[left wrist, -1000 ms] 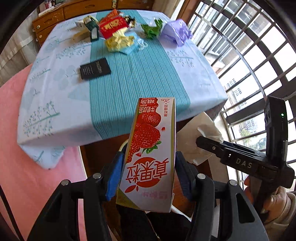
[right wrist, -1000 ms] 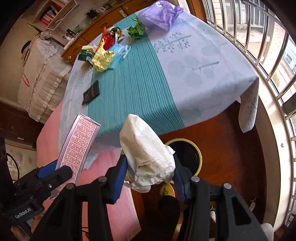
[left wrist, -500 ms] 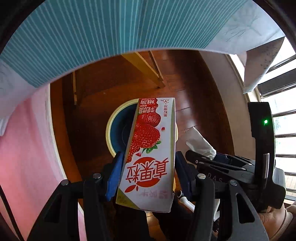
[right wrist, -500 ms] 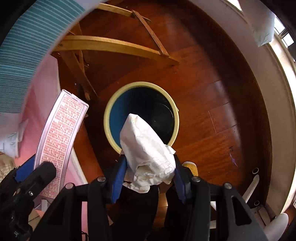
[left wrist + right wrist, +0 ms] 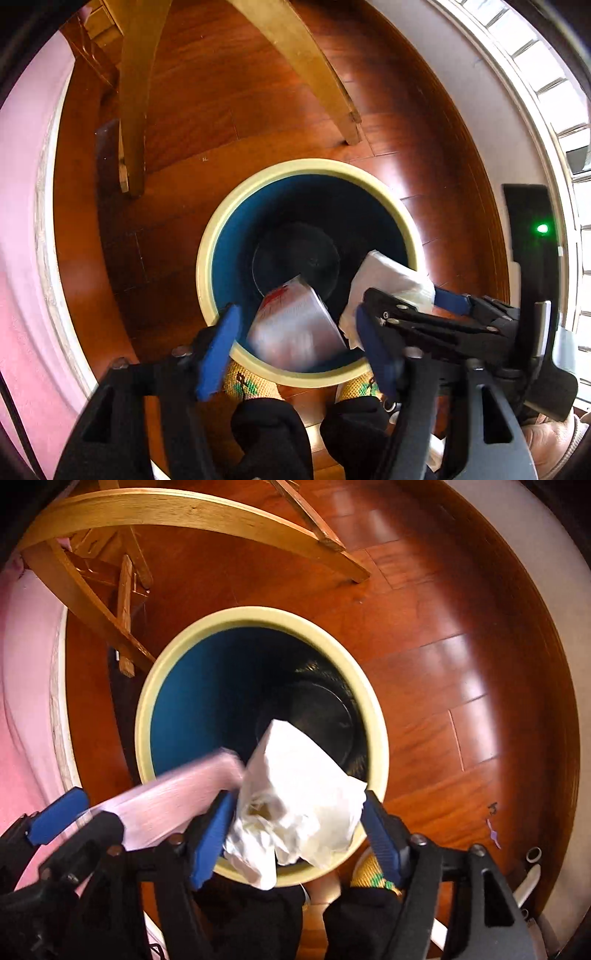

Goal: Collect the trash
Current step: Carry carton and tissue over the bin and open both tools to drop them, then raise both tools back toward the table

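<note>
Drop step: left gripper was spread wide, carton blurred, falling into bin. Right gripper looked partly opened around tissue wad over bin; next, clear both, fetch more trash

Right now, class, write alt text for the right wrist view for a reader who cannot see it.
Open tongs release a crumpled white paper wad over a round bin with a cream rim and blue inside, on a wooden floor. At left, a blurred pink carton drops from the other tongs.
</note>
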Tool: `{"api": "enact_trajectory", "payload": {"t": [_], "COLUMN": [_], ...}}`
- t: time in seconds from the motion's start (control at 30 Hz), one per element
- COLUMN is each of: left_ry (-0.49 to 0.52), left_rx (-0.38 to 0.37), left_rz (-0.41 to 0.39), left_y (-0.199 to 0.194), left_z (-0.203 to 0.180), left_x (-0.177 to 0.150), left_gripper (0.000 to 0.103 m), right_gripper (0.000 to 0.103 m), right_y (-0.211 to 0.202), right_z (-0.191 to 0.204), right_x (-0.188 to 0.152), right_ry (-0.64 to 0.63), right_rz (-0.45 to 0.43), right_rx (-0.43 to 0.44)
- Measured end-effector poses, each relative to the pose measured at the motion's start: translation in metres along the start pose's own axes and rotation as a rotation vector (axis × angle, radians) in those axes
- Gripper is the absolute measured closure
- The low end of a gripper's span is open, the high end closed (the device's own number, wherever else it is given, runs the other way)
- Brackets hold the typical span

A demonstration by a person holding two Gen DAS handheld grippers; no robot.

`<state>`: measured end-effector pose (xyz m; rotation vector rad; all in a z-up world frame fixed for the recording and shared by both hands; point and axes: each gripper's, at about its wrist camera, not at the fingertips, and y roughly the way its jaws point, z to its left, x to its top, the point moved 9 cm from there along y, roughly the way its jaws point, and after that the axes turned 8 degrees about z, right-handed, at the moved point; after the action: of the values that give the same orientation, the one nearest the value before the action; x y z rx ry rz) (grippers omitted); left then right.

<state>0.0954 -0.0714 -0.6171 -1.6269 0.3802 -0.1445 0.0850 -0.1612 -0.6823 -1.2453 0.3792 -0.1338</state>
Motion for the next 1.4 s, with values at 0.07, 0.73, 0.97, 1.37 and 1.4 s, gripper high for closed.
{"api": "enact_trajectory", "payload": {"t": [0.07, 0.73, 0.97, 1.37, 1.4], "left_ry": [-0.026, -0.087, -0.090, -0.110, -0.108], "left_rx": [0.001, 0.027, 0.027, 0.023, 0.038], "left_rz": [-0.011, -0.149, -0.231, -0.402, -0.426], "left_y": [0.000, -0.161, -0.273, -0.441, -0.454], "left_z": [0.008, 0.021, 0.015, -0.002, -0.001], "left_x": [0.003, -0.025, -0.046, -0.084, -0.085], "left_gripper": [0.021, 0.018, 0.018, 0.018, 0.018], "right_gripper": [0.019, 0.018, 0.018, 0.018, 0.018], "right_y": [0.000, -0.157, -0.261, -0.432, -0.444], "right_z": [0.001, 0.041, 0.057, 0.099, 0.102], "right_x": [0.003, -0.035, -0.069, -0.115, -0.114], "right_ry": [-0.005, -0.037, -0.071, -0.269, -0.278], "right_rz": [-0.018, -0.145, -0.183, -0.363, -0.391], "right_rx": [0.001, 0.066, 0.081, 0.056, 0.056]}}
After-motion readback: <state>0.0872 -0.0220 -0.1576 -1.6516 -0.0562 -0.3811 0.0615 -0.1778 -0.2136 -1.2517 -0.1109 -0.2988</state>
